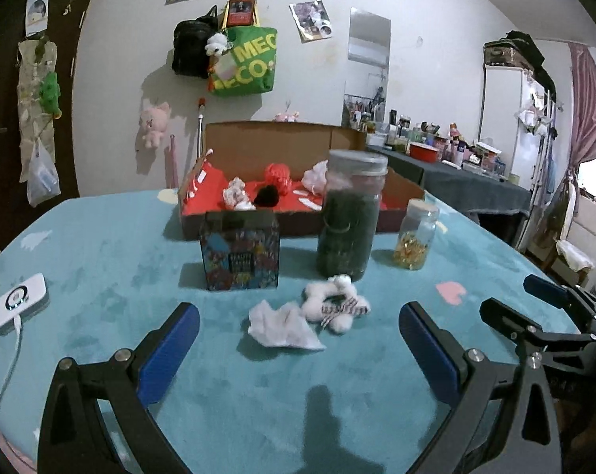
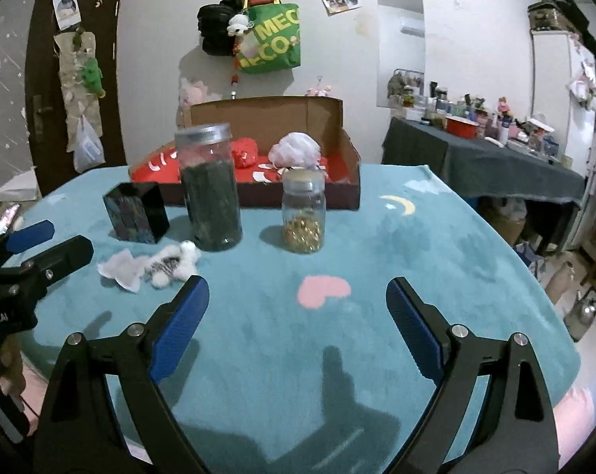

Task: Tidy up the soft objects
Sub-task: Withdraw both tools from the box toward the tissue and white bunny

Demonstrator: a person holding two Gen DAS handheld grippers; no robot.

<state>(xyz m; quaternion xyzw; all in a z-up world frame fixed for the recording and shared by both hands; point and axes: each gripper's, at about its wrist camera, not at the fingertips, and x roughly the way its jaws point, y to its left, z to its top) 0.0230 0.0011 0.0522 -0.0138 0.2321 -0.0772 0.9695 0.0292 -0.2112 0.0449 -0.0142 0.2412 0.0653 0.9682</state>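
A white crumpled cloth (image 1: 280, 328) and a small white plush toy with a striped ribbon (image 1: 335, 304) lie on the teal table cover, just ahead of my open, empty left gripper (image 1: 298, 335). They also show at the left of the right wrist view: the cloth (image 2: 120, 268) and the toy (image 2: 173, 262). My right gripper (image 2: 298, 308) is open and empty over the cover, to the right of them; it shows in the left wrist view (image 1: 535, 300). A cardboard box with red lining (image 1: 298, 197) holds several soft items behind the jars.
A patterned dark box (image 1: 240, 252), a tall jar with dark contents (image 1: 351, 213) and a small jar with gold bits (image 1: 414, 237) stand between the soft items and the box. A white device with a cable (image 1: 19, 302) lies at the left.
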